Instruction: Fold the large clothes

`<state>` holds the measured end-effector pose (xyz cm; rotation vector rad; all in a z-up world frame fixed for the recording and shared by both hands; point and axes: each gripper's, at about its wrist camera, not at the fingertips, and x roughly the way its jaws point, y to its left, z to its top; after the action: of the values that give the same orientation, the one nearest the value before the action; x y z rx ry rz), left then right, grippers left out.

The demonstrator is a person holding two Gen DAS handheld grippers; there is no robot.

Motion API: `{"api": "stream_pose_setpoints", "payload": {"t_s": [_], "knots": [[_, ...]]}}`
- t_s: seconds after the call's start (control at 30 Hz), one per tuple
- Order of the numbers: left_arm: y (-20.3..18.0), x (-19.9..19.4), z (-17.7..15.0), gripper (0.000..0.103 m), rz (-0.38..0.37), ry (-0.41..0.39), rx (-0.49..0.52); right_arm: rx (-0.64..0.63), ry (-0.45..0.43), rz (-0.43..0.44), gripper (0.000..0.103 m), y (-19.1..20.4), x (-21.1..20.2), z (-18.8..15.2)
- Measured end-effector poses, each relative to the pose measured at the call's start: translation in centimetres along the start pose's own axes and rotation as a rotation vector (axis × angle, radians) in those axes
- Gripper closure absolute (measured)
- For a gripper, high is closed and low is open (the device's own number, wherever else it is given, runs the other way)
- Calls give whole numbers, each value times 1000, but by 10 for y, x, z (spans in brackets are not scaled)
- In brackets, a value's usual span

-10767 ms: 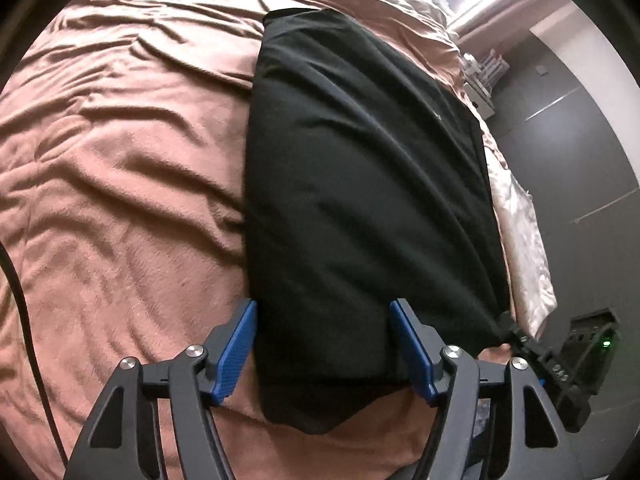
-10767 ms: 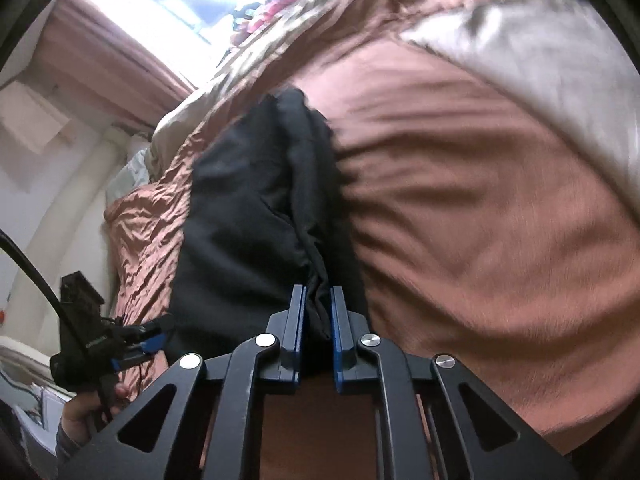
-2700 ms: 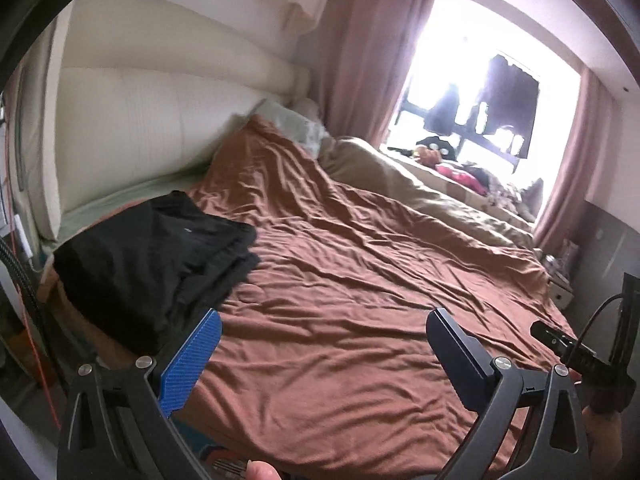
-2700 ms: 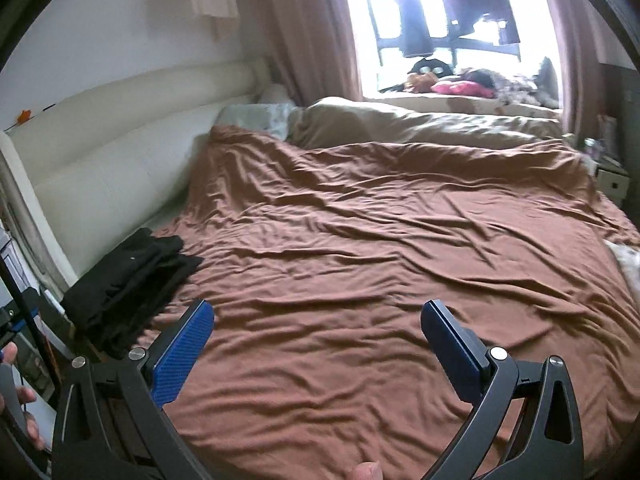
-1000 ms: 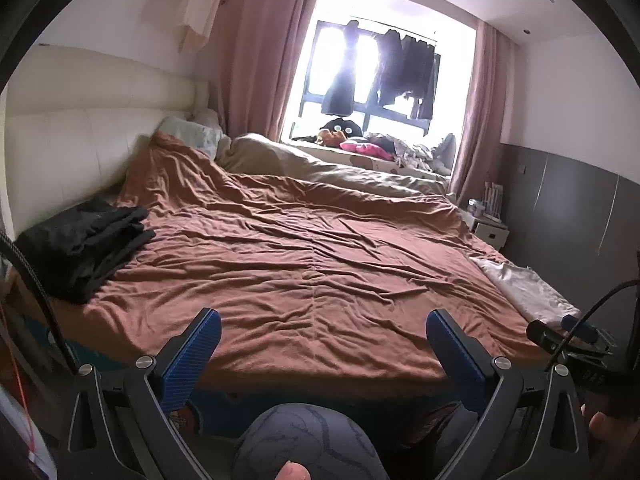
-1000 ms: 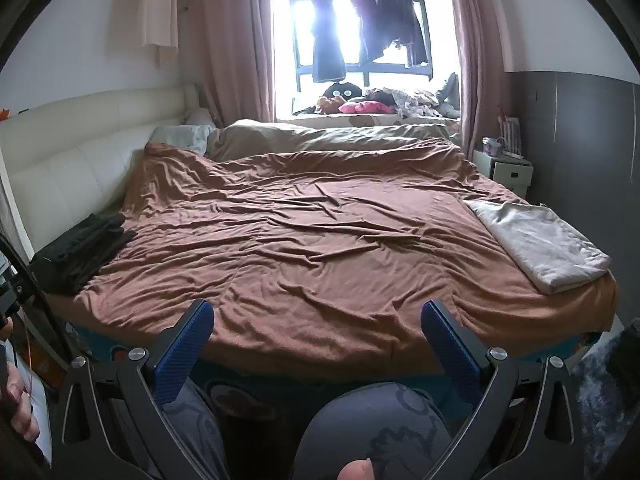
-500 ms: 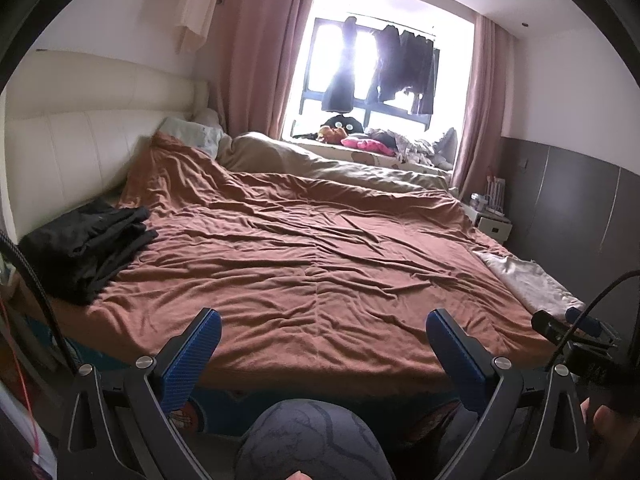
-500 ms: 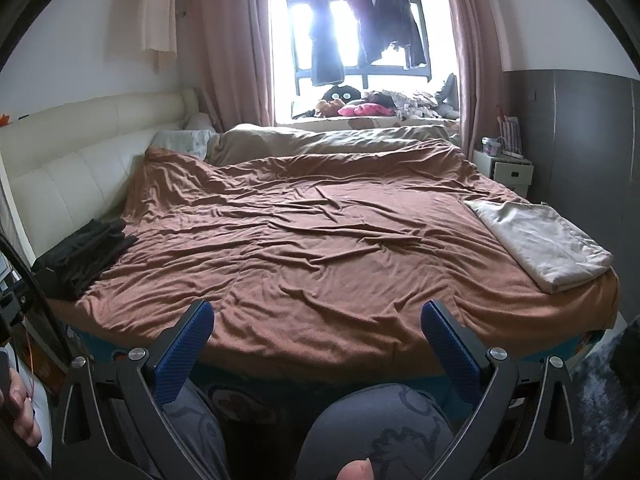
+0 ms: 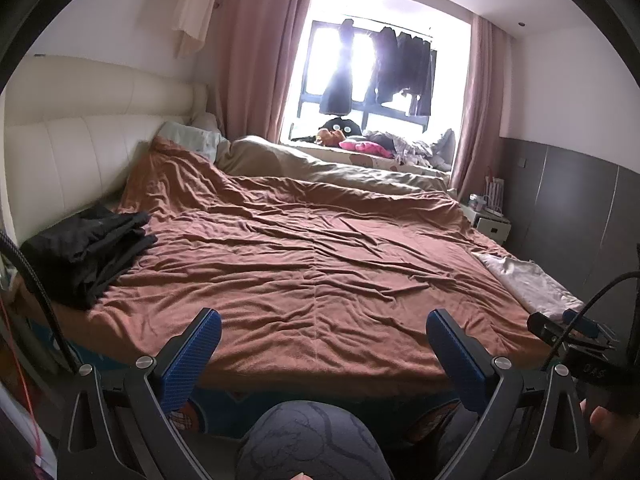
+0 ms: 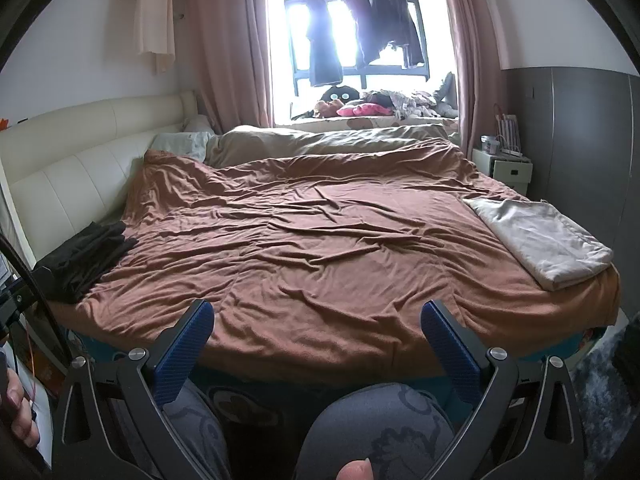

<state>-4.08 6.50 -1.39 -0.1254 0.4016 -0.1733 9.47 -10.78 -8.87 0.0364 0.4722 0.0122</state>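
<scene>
A folded black garment (image 9: pixel 86 250) lies on the near left corner of the brown bed (image 9: pixel 320 264), by the cream headboard; it also shows in the right wrist view (image 10: pixel 86 254). A folded pale grey cloth (image 10: pixel 540 236) lies on the bed's right edge, also in the left wrist view (image 9: pixel 524 280). My left gripper (image 9: pixel 322 344) is open and empty, held back from the bed's near edge. My right gripper (image 10: pixel 318 334) is open and empty, also back from the bed (image 10: pixel 320 240).
The person's knees in grey patterned trousers (image 10: pixel 380 428) are below the grippers. A beige duvet (image 10: pixel 328 140) lies at the far side under the window. A white nightstand (image 10: pixel 506 168) stands at the right by a grey wall. The right gripper's body (image 9: pixel 572 340) shows at right.
The black garment was folded, then set on the bed's left corner and let go. Both grippers pulled back from the bed and stand open. In the last half second almost nothing moves.
</scene>
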Motion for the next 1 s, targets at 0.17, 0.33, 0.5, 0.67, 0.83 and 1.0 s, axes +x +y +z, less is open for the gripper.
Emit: {"api": "stream_pose_setpoints", "payload": {"t_s": [0.17, 0.33, 0.5, 0.67, 0.83, 1.0], "knots": [[0, -2, 2, 0, 0, -5, 8, 4, -10, -1, 0, 2, -1, 0], [0, -4, 4, 0, 1, -7, 7, 1, -11, 0, 0, 4, -2, -2], [1, -4, 4, 0, 2, -7, 9, 4, -7, 1, 0, 4, -2, -3], [1, -4, 4, 0, 1, -8, 11, 4, -8, 3, 0, 4, -2, -3], [1, -4, 3, 0, 0, -9, 9, 5, -8, 1, 0, 5, -1, -3], [2, -4, 4, 0, -1, -8, 9, 5, -8, 1, 0, 6, -2, -3]]}}
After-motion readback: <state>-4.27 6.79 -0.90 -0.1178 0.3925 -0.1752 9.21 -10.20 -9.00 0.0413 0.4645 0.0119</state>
